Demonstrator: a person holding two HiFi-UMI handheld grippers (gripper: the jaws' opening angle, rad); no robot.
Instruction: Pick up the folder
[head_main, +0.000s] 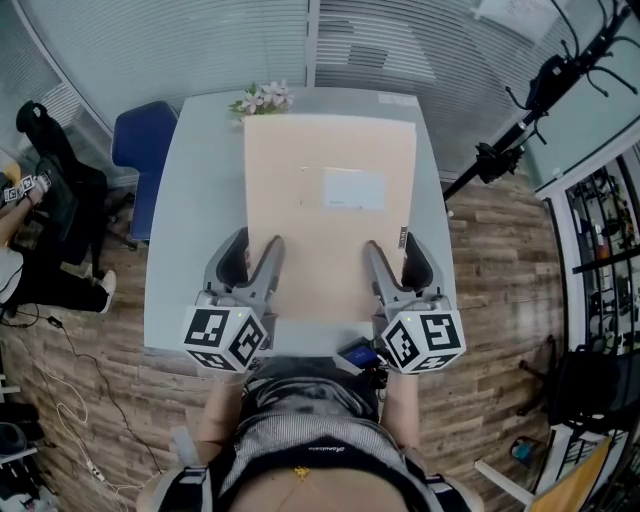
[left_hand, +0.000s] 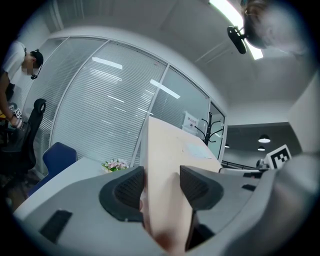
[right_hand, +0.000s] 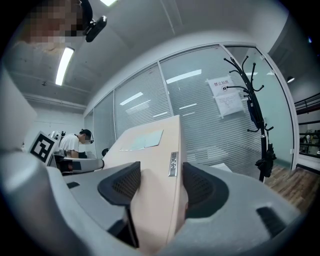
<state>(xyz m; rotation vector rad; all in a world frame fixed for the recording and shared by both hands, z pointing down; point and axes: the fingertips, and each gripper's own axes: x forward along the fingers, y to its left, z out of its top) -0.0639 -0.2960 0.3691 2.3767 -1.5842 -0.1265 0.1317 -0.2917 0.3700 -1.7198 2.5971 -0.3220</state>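
The folder (head_main: 330, 220) is a thick beige binder with a pale label (head_main: 352, 189) on its cover, and it spreads over most of the grey table (head_main: 200, 200). My left gripper (head_main: 258, 240) straddles its near left edge. My right gripper (head_main: 391, 243) straddles its near right edge. In the left gripper view the folder (left_hand: 165, 150) fills the gap of the left gripper (left_hand: 161, 187), with a black pad against each face. In the right gripper view the folder (right_hand: 155, 150), with a metal tag (right_hand: 173, 164) on its spine, sits the same way in the right gripper (right_hand: 160, 187).
A bunch of pink flowers (head_main: 262, 99) lies at the table's far edge. A blue chair (head_main: 145, 140) stands at the far left corner. A seated person (head_main: 20, 230) is further left. A black stand (head_main: 530, 110) rises on the right. Glass walls with blinds enclose the far side.
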